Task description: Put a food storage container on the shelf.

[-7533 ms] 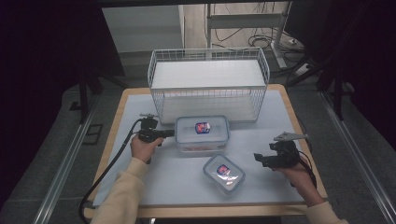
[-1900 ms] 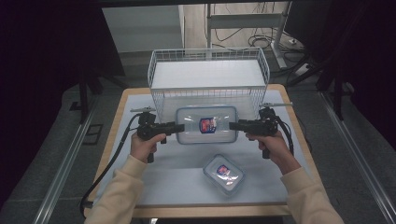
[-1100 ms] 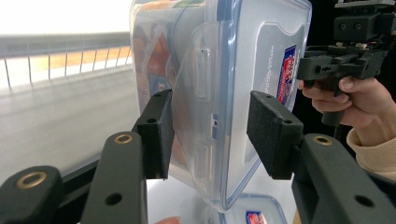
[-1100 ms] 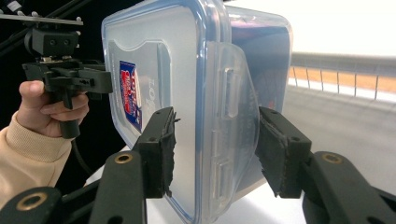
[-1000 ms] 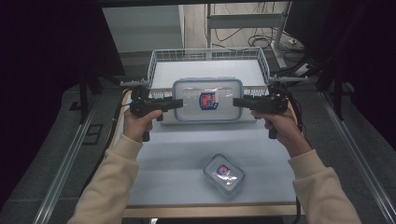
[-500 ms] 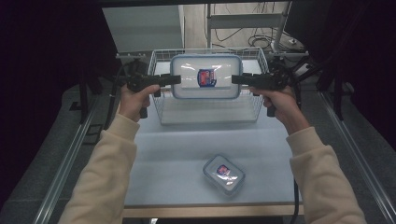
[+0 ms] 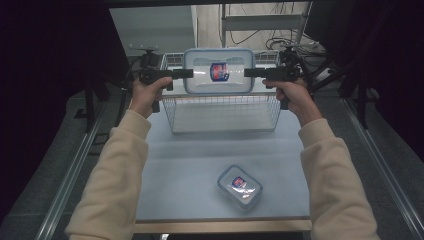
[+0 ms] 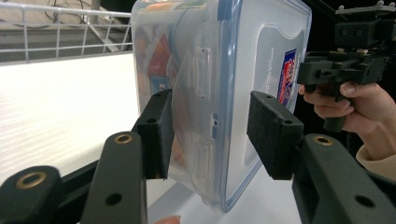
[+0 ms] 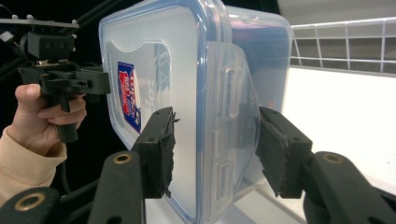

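Lifted off the table since a second ago, the large food box [image 7: 218, 70] now hangs over the wire basket [image 7: 222, 106], tipped with its lid toward the person.
Left gripper [image 7: 182, 73] and right gripper [image 7: 252, 72] each pinch one short end of it; to lower it well, both hands should sink together, level it, and clear the rim. A smaller box [image 7: 239, 185] waits on the table [image 7: 180, 165].

Small container's [image 7: 240, 186] label too small to read
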Available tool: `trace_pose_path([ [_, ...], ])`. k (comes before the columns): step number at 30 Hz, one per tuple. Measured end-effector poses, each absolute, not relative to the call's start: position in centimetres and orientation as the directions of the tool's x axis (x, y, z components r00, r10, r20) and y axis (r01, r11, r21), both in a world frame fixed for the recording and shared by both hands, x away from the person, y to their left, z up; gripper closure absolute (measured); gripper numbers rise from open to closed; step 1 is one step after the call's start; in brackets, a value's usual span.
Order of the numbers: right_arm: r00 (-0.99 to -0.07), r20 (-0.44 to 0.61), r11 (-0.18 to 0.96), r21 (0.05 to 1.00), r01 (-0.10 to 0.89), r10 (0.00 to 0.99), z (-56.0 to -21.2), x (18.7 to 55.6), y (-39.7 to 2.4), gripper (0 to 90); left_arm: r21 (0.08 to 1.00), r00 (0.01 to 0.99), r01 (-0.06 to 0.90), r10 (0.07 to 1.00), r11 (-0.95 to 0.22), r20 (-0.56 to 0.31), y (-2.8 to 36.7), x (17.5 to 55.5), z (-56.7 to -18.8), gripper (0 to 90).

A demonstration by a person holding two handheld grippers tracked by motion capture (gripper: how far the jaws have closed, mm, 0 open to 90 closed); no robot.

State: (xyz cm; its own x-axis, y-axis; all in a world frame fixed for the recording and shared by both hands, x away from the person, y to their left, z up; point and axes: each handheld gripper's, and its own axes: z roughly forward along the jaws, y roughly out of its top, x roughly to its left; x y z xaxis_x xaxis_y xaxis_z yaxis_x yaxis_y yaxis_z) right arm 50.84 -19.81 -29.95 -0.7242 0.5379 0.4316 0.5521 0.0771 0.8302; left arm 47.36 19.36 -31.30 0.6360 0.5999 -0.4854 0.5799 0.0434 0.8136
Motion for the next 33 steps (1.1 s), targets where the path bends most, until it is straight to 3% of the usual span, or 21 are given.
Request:
trace_pose_path([
  [16,-0.681,0.467,0.076,0.792,0.606,0.564,-30.4,52.9,-20.2,48.0,0.783,0.61,0.616,0.579,0.083,-0.541,19.0,49.4,-32.7,51.9],
  [22,-0.628,0.513,0.023,0.764,0.645,0.585,-30.5,54.0,-20.0,46.0,0.731,0.542,0.663,0.572,0.159,-0.616,19.0,50.5,-32.8,51.8],
  [27,-0.585,0.511,0.006,0.75,0.662,0.63,-30.4,54.7,-19.6,43.9,0.708,0.51,0.682,0.575,0.184,-0.64,19.1,51.4,-33.1,48.5],
  [33,-0.542,0.534,-0.044,0.738,0.674,0.649,-31.3,54.5,-19.0,37.0,0.708,0.479,0.678,0.61,0.199,-0.631,18.6,51.9,-33.5,38.0],
])
